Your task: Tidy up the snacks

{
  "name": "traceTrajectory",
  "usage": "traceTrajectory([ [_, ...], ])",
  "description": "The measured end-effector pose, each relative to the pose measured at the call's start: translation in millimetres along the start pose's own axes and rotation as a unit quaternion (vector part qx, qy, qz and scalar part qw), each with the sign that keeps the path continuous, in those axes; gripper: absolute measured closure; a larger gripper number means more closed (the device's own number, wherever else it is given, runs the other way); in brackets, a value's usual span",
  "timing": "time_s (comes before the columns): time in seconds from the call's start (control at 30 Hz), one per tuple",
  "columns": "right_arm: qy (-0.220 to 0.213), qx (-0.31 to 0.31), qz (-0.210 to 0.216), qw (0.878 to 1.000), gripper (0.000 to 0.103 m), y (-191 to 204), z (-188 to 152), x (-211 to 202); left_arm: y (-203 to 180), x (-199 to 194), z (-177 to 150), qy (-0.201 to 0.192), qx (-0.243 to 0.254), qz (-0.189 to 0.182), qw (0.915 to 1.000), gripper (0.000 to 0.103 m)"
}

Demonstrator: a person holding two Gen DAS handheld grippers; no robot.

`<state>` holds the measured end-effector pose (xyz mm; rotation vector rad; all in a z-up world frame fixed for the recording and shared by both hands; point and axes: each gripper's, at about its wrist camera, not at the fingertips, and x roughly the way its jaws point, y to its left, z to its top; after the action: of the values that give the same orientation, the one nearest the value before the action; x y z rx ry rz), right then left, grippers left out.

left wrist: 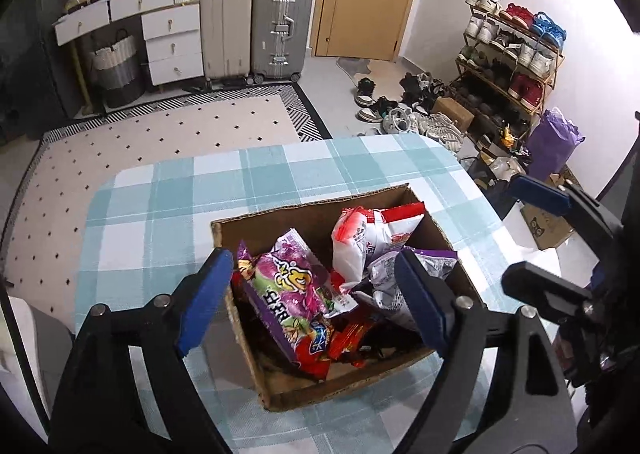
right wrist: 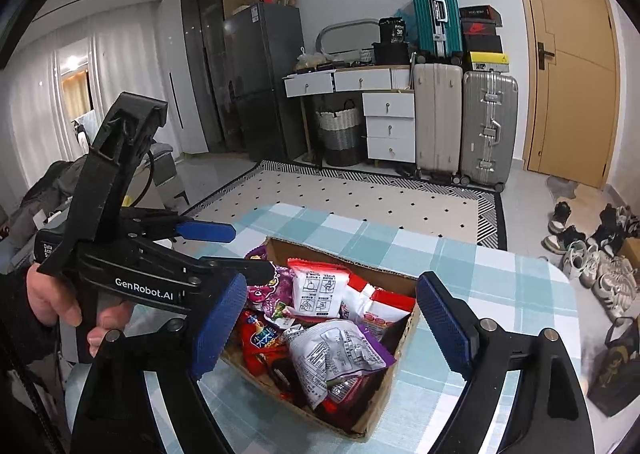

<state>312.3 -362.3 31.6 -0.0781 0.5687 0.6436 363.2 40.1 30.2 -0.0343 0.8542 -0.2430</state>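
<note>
Checked cloth [left wrist: 160, 189] covered the table; the box [left wrist: 316, 213] of snacks [left wrist: 288, 282] sat lower centre. Left gripper [left wrist: 316, 294] hung wide and empty above its near-left corner, nearer than the right gripper [right wrist: 332, 318], also wide, empty.

An open cardboard box [left wrist: 316, 228] is set on the checked blue-and-white worktop [left wrist: 160, 205], its flaps cut away and its rim ragged. It is filled with snack packets heaped loosely. A purple packet [left wrist: 292, 286] with cartoon print is laid slantwise along one side. A white-and-red packet [left wrist: 360, 238] is propped against the far wall. A white packet with purple edges [right wrist: 332, 350] is laid face down on top of the heap. Red packets [left wrist: 344, 342] are wedged beneath the others, partly hidden.
</note>
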Motion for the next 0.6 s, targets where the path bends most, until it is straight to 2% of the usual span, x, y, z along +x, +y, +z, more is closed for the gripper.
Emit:
traceTrajectory([
  [0.47, -0.029, -0.011, -0.018, 0.999, 0.015, 18.7, 3.8, -47.8, -10.1, -63.9, -17.1, -0.035, -0.001, 0.014, 0.9993, 0.021],
  [0.6, -0.045, -0.013, -0.034, 0.998, 0.014, 21.2, -0.2, -70.8, -9.0, -82.5, -27.4, -0.046, -0.007, 0.026, 0.9986, 0.017],
])
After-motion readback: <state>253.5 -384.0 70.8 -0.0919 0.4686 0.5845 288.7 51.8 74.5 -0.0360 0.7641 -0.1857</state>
